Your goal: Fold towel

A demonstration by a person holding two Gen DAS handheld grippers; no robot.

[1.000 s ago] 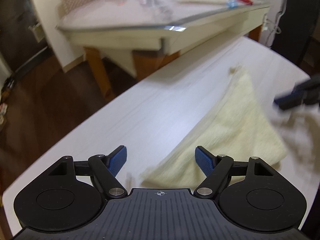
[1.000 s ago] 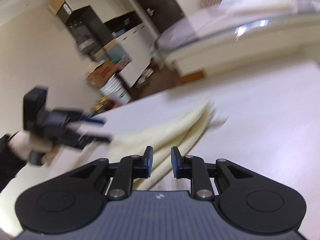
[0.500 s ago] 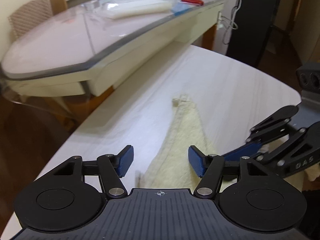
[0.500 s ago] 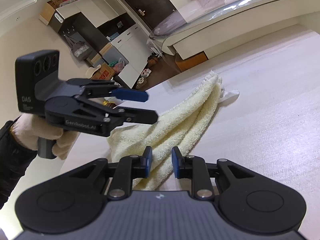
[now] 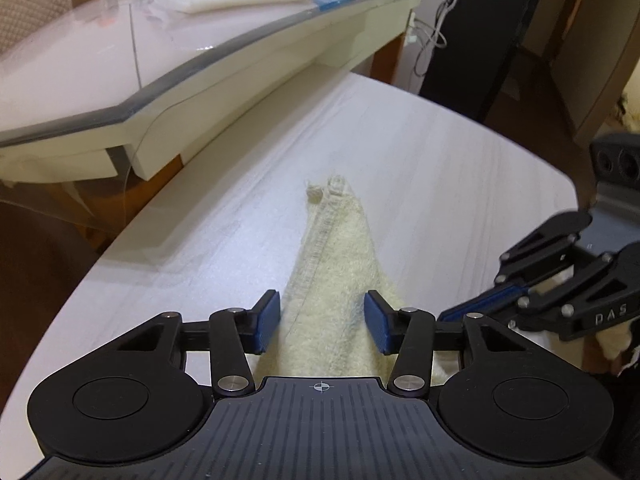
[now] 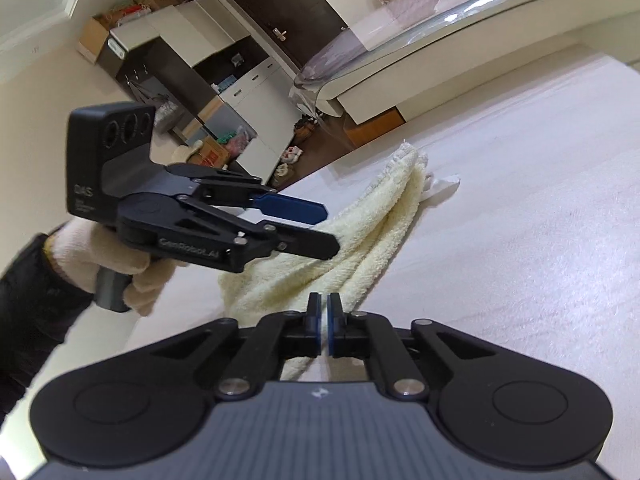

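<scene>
A pale yellow towel lies bunched lengthwise on the white table; it also shows in the right wrist view. My left gripper is open, its blue pads either side of the towel's near end, just above it. It appears in the right wrist view held by a gloved hand. My right gripper is shut, with a thin strip of towel edge showing between its pads. It appears at the right of the left wrist view, at the towel's right side.
A glass-topped table with a plastic bag stands just beyond the white table's far edge. A dark chair or case stands at the far right. Cabinets and boxes line the room's wall.
My left gripper has swung in over the towel's near end and narrowed somewhat. My right gripper has closed from a small gap to shut at the towel's edge.
</scene>
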